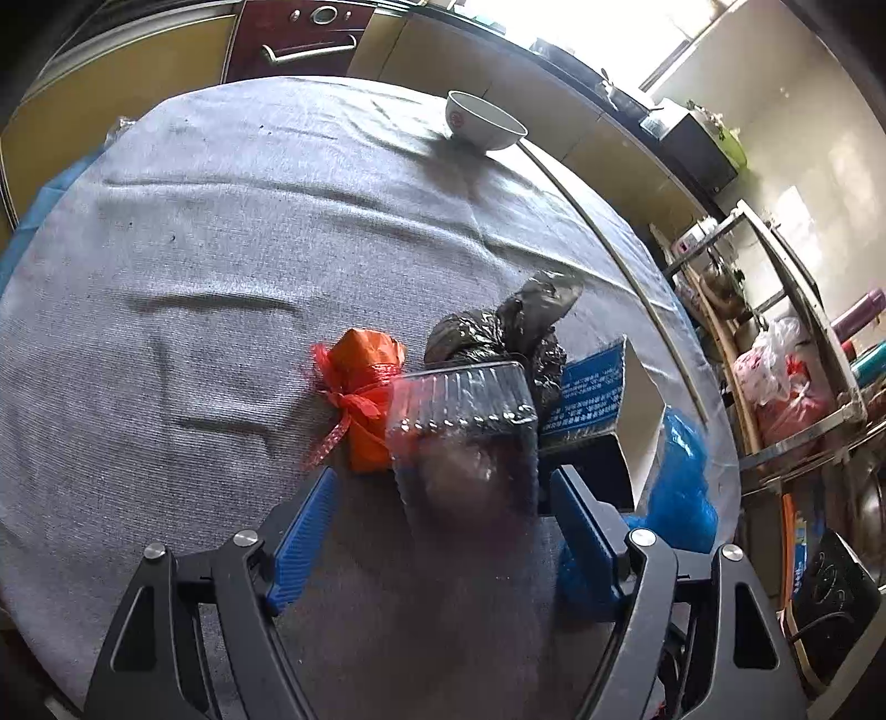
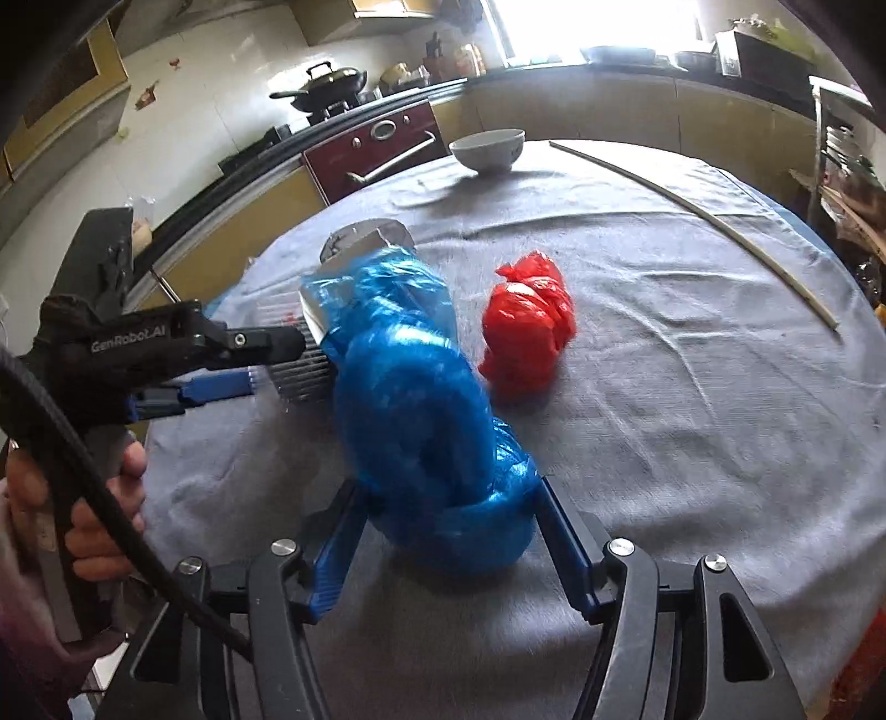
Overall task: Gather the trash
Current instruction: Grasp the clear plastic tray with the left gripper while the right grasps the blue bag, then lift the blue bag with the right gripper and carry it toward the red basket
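Between my left gripper's spread jaws stands a clear plastic tray, untouched on its left side. My right gripper brackets a blue bag, pads at its sides; grip uncertain. Only the left view shows a black bag; a red bag and white bowl lie beyond.

light: blown-out window glare | blur: blue bag smeared | edges: fisheye-bent, dark
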Demonstrator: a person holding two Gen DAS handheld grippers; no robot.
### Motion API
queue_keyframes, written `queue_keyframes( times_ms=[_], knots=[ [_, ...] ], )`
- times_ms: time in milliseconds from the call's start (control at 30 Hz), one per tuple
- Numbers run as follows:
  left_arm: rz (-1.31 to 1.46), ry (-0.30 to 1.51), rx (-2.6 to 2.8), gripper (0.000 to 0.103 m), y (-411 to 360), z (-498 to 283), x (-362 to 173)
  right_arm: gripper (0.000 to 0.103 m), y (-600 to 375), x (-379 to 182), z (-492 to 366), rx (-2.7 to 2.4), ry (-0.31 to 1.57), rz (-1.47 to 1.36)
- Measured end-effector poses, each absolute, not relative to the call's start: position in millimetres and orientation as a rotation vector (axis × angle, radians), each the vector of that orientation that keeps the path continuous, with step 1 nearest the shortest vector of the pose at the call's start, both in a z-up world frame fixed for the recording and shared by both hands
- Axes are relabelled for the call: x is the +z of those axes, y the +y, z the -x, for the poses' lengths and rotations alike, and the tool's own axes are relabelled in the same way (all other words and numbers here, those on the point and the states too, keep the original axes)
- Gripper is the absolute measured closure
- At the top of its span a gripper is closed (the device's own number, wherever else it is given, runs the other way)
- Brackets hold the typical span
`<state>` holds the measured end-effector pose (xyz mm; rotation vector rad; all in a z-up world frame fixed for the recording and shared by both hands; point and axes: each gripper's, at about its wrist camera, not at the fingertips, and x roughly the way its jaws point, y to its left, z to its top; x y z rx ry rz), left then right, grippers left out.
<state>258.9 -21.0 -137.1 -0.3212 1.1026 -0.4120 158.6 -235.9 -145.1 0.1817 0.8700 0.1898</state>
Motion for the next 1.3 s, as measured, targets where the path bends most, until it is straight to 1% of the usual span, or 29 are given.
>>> queue_keyframes(
  times_ms=[33,100,133,167,333,467,533,667,700,767,833,900,1067,1167,1300],
  knots=[
    [0.320,1.102,-0.412,0.037,-20,-259,-138,0.037,-236,-145,-160,0.190,0.855,-0.185],
    [0.334,1.102,-0.450,0.046,-21,-260,-139,0.038,-234,-146,-160,0.194,0.847,-0.186],
    [0.338,1.098,-0.461,0.052,-21,-259,-139,0.041,-233,-146,-159,0.202,0.842,-0.182],
    [0.335,1.090,-0.476,0.055,-22,-257,-137,0.042,-232,-146,-159,0.206,0.840,-0.178],
    [0.294,1.064,-0.478,0.058,-23,-245,-131,0.053,-234,-143,-151,0.220,0.823,-0.189],
    [0.292,1.048,-0.474,0.058,-10,-230,-125,0.058,-236,-142,-138,0.232,0.820,-0.203],
    [0.276,1.035,-0.473,0.058,-3,-217,-119,0.064,-237,-142,-133,0.244,0.821,-0.214],
    [0.219,1.023,-0.472,0.058,9,-190,-116,0.065,-238,-141,-122,0.258,0.823,-0.233],
    [0.212,1.026,-0.477,0.058,12,-184,-116,0.065,-239,-141,-121,0.261,0.832,-0.238],
    [0.201,1.036,-0.494,0.058,17,-173,-118,0.061,-240,-143,-118,0.258,0.858,-0.258],
    [0.188,1.038,-0.502,0.058,19,-162,-119,0.045,-244,-142,-117,0.242,0.863,-0.281],
    [0.178,1.040,-0.520,0.058,19,-155,-120,0.040,-250,-139,-118,0.227,0.842,-0.304],
    [0.172,1.035,-0.547,0.058,16,-151,-117,0.038,-247,-132,-134,0.242,0.824,-0.307],
    [0.169,1.026,-0.558,0.058,14,-150,-114,0.028,-234,-132,-148,0.268,0.826,-0.273],
    [0.163,1.029,-0.565,0.057,11,-149,-114,0.028,-220,-152,-167,0.238,0.874,-0.228]
  ],
)
